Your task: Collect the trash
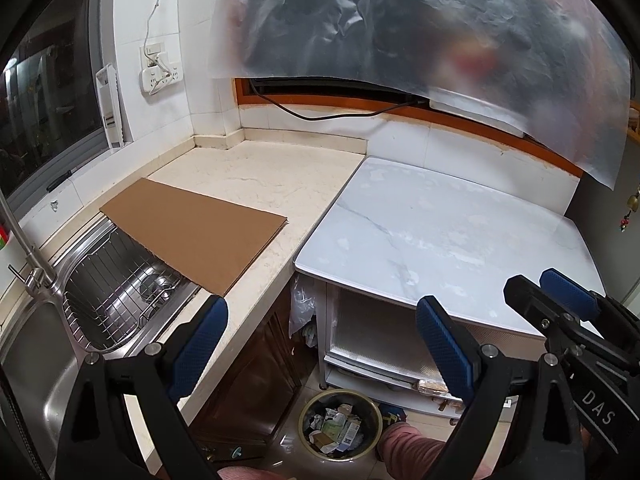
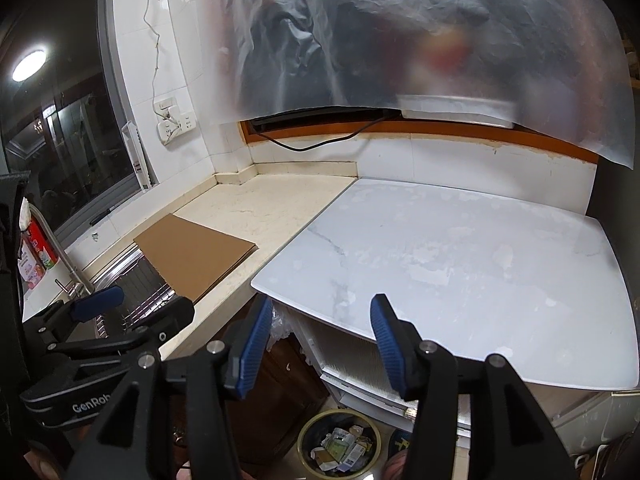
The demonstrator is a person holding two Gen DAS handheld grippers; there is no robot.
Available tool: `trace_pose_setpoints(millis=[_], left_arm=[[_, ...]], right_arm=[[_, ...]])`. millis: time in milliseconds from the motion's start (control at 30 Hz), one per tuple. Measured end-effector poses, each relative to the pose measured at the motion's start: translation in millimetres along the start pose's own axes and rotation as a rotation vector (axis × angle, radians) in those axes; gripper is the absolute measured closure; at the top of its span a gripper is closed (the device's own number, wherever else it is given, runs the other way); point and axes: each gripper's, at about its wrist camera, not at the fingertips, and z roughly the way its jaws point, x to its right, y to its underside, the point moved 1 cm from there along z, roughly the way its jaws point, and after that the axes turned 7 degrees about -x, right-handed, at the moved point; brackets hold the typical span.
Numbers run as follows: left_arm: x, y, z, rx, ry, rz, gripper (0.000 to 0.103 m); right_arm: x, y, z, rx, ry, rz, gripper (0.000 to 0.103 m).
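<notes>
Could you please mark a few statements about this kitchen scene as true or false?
1. The cardboard sheet lies partly over the sink. True.
2. The trash bin on the floor is empty. False: it holds paper and packaging scraps.
3. The left gripper has its jaws shut on the cardboard. False: the jaws stand apart with nothing between them.
4. The white marble-look tabletop is bare. True.
5. The right gripper holds nothing. True.
</notes>
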Motion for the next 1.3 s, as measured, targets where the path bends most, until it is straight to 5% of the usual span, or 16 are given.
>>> trace_pose_setpoints(millis=[1300], left_arm=[[1,1,4,-0.034,-0.009,-0.023,0.009]], right_arm=[[10,0,2,0.004,0.017,0.01,0.051]])
